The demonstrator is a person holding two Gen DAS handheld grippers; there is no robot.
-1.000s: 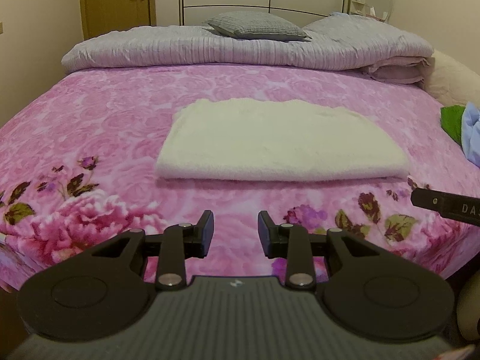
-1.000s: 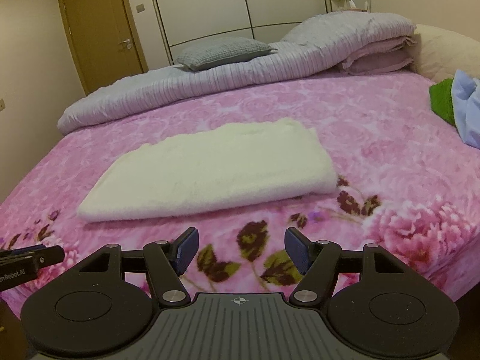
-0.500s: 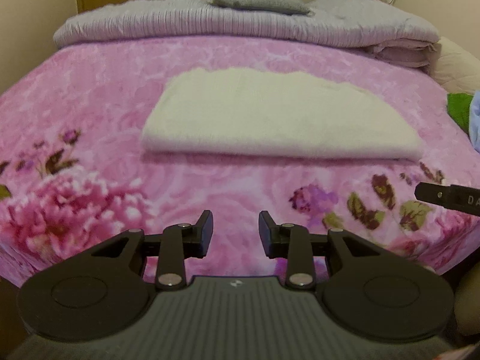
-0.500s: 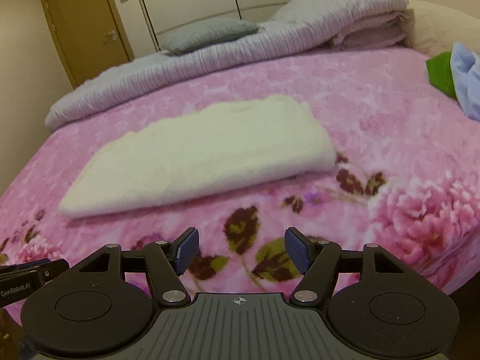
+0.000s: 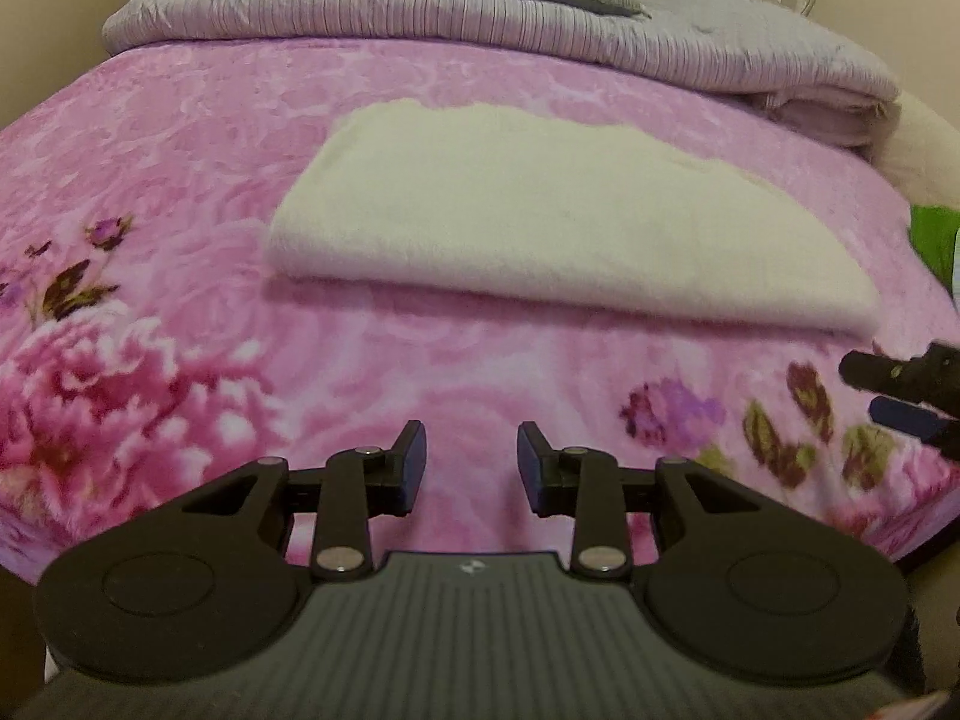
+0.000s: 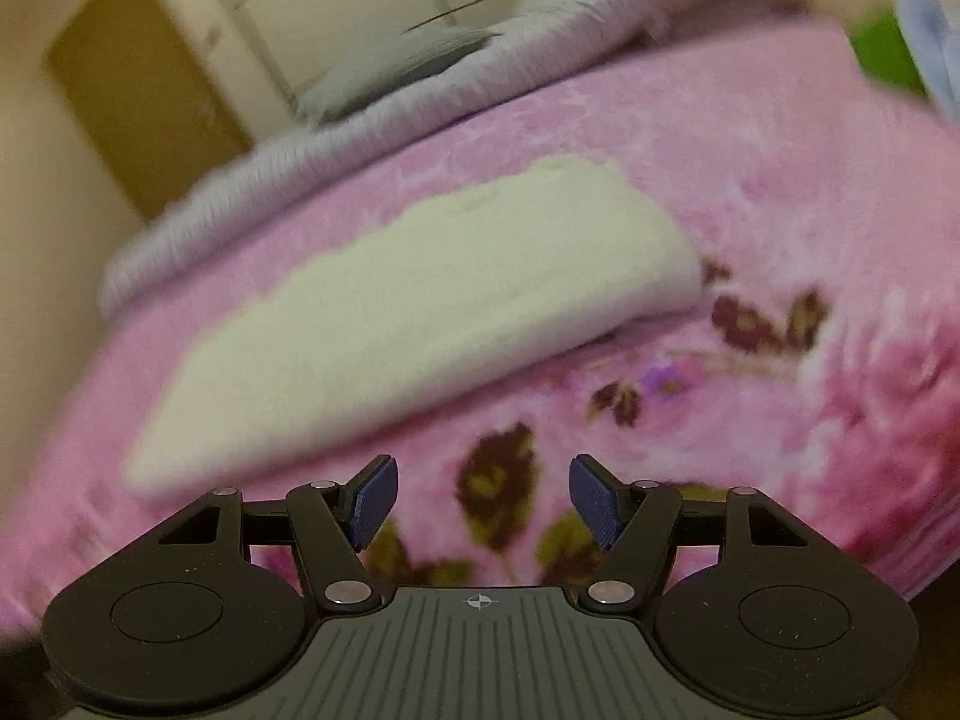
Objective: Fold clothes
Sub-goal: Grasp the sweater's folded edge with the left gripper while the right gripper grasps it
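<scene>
Left wrist view: the left gripper [image 5: 472, 461] hovers, fingers apart, just short of the folded cream fleece garment [image 5: 558, 216] on the pink floral bedspread [image 5: 180, 138], while the blurry right wrist view has the right gripper [image 6: 482, 503] spread wide near that garment [image 6: 420, 312] too.

The left wrist view is taken from low above the near edge of the bed [image 5: 180, 180], facing across it toward the headboard, roughly level. The right wrist view is taken from the same near edge, further right, and is tilted, so the bed [image 6: 780, 180] slopes; it is blurred. The cream folded cloth [image 5: 540, 210] [image 6: 450, 300] and the grey quilt [image 5: 540, 24] [image 6: 336, 150] are shared by both. The right gripper [image 5: 900, 384] is seen at the left view's right edge.
</scene>
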